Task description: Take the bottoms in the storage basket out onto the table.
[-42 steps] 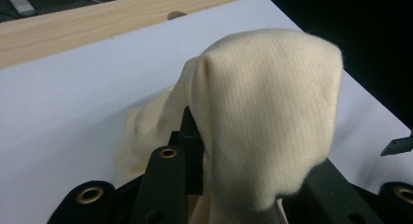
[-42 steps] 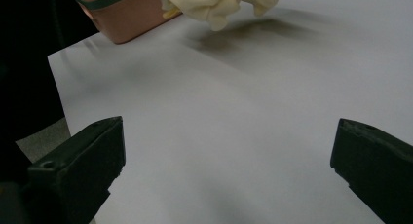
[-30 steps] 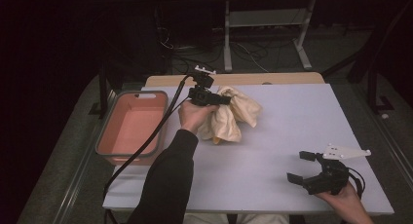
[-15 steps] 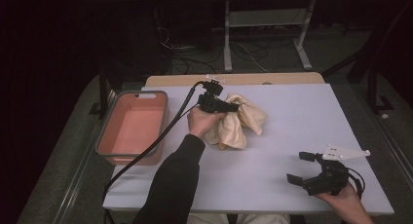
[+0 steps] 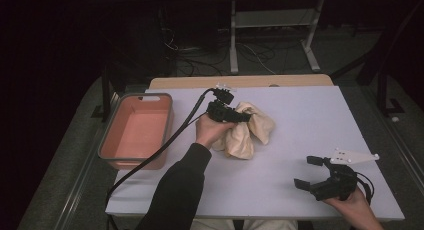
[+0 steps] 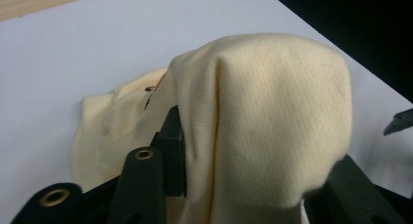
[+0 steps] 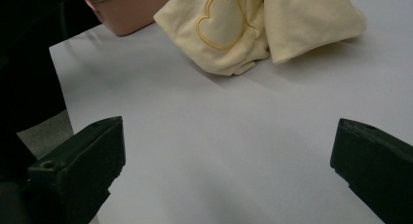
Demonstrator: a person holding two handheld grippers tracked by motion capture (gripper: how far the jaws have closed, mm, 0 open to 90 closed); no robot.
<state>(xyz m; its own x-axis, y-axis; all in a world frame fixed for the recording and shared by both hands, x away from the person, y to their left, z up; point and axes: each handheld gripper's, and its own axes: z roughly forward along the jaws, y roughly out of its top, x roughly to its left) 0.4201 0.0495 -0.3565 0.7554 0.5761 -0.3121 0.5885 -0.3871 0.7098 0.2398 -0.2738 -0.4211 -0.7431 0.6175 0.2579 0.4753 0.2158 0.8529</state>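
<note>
Left pads: cloth (image 6: 263,121) drapes over your left gripper (image 5: 239,117); you can't see whether they press it.
Tub (image 7: 127,12): cut off by the top edge, partly behind your sleeve (image 7: 29,53).

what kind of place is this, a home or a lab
Probably a lab or recording room: a plain white table in a dark room, loose cables on the floor, and a metal stand behind.

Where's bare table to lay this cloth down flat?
Widest bare stretch: right of the yellow cloth, out to the table edge and down to the right gripper. A narrower strip lies between the pink bin and the left gripper, crossed by its cable.
</note>
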